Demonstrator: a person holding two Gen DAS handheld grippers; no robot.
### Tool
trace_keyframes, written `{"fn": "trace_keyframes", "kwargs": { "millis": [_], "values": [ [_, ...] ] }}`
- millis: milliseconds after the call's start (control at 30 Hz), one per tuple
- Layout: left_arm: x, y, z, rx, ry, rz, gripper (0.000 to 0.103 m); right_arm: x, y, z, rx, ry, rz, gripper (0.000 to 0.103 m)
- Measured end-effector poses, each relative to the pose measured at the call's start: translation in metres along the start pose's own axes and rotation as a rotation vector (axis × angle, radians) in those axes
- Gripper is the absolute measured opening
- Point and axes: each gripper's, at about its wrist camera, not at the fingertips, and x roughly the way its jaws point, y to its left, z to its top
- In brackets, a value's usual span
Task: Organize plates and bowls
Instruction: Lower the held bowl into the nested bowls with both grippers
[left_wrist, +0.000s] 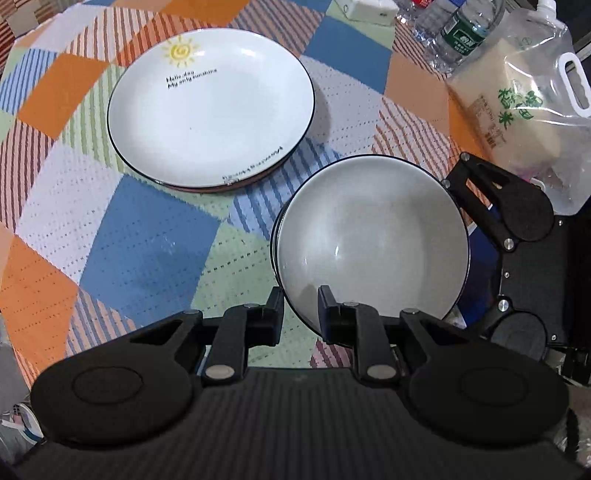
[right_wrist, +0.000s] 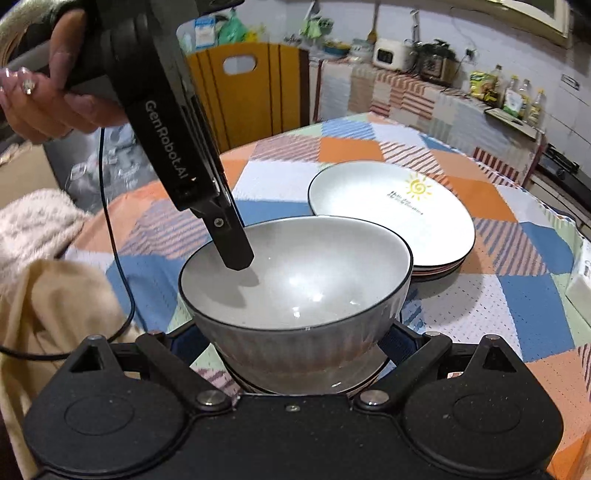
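Two tongs meet one grey bowl (right_wrist: 295, 280): left tongs (left_wrist: 300, 314) pinch its six-o'clock rim; right tongs (right_wrist: 295, 354) seemingly clasp its base.

grey bowl (right_wrist: 295, 280) upright, near stacked white sun-print plates (left_wrist: 210, 107).

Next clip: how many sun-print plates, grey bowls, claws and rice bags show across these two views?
Sun-print plate: 1, topping a stack I can't count
Grey bowls: 2, nested
Claws: 2, left claw and right claw
Rice bag: 1
Total: 6
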Motion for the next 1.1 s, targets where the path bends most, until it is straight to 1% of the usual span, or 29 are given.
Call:
{"fn": "trace_keyframes", "kwargs": {
  "millis": [100,167,400,467,733,767,867,900,967,1000,1100],
  "values": [
    [0.005,-0.001,-0.001,0.008,0.021,0.002,0.018,0.002,0.005,0.001,-0.044,0.046,-0.012,0.098],
    [0.008,-0.002,-0.001,0.019,0.019,0.010,0.018,0.002,0.007,0.001,-0.065,0.067,-0.016,0.098],
    [0.013,-0.004,-0.002,0.009,0.008,0.026,0.018,-0.003,0.007,-0.001,-0.060,0.059,-0.026,0.098],
    [0.015,-0.008,-0.003,0.027,-0.004,0.046,0.017,-0.005,0.011,-0.001,-0.072,0.061,-0.039,0.098],
    [0.014,-0.012,-0.005,0.000,-0.032,0.088,0.015,-0.009,0.017,0.000,-0.102,0.086,-0.077,0.098],
    [0.014,-0.014,-0.006,0.008,-0.041,0.099,0.015,-0.010,0.017,-0.001,-0.103,0.089,-0.080,0.098],
    [0.010,-0.023,-0.011,0.058,-0.105,0.181,0.015,-0.015,0.014,-0.004,-0.099,0.085,-0.067,0.098],
    [0.009,-0.025,-0.013,0.071,-0.135,0.183,0.016,-0.018,0.012,-0.005,-0.091,0.082,-0.060,0.098],
    [0.008,-0.024,-0.014,0.060,-0.150,0.180,0.016,-0.024,0.009,-0.008,-0.078,0.063,-0.063,0.098],
    [0.007,-0.022,-0.015,0.043,-0.163,0.169,0.016,-0.026,0.008,-0.009,-0.074,0.056,-0.055,0.098],
    [-0.003,-0.012,-0.018,-0.018,-0.228,0.115,0.022,-0.031,0.004,-0.012,-0.061,0.042,-0.033,0.098]
  ]
}}
